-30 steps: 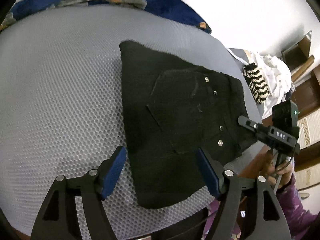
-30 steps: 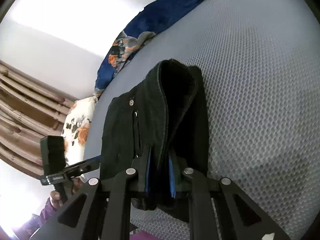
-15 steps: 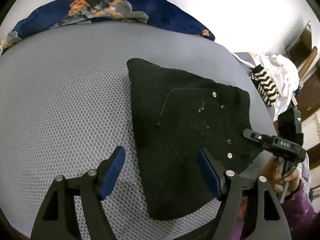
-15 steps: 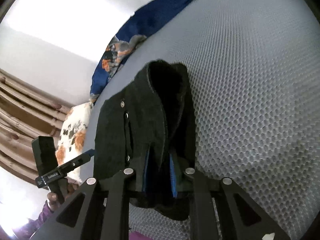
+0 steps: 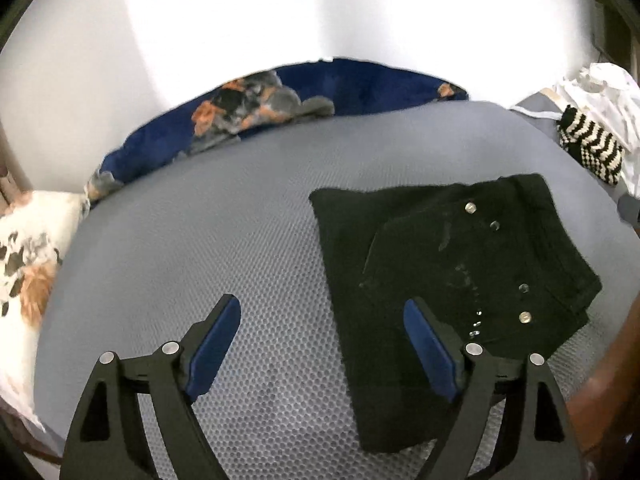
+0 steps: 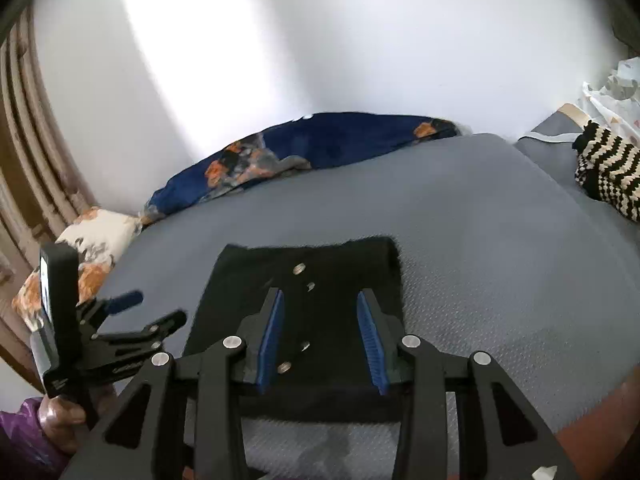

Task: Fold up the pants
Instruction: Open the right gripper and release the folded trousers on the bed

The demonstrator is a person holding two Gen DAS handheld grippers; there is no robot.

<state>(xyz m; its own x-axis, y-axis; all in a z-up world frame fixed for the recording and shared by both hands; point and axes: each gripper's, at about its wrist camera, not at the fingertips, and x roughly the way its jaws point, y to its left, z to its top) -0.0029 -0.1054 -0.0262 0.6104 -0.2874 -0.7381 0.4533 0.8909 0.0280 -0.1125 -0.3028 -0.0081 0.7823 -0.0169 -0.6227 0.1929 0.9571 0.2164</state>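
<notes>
While both claws had just been opening, the right claw (image 6: pixel 320 336) and wide left claw (image 5: pixel 320 344) hung empty above the folded pants (image 5: pixel 452 272).

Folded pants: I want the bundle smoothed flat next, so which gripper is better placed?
Right, probably: the right gripper, open, hangs centred over the pants; the left gripper sits off their edge.

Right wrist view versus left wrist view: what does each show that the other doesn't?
Only the right wrist view shows the left gripper from outside, in a hand, and the open right gripper above the pants. Only the left wrist view shows the pants' whole folded outline. Both show the grey mattress, blue blanket, floral pillow and striped cloth.
</notes>
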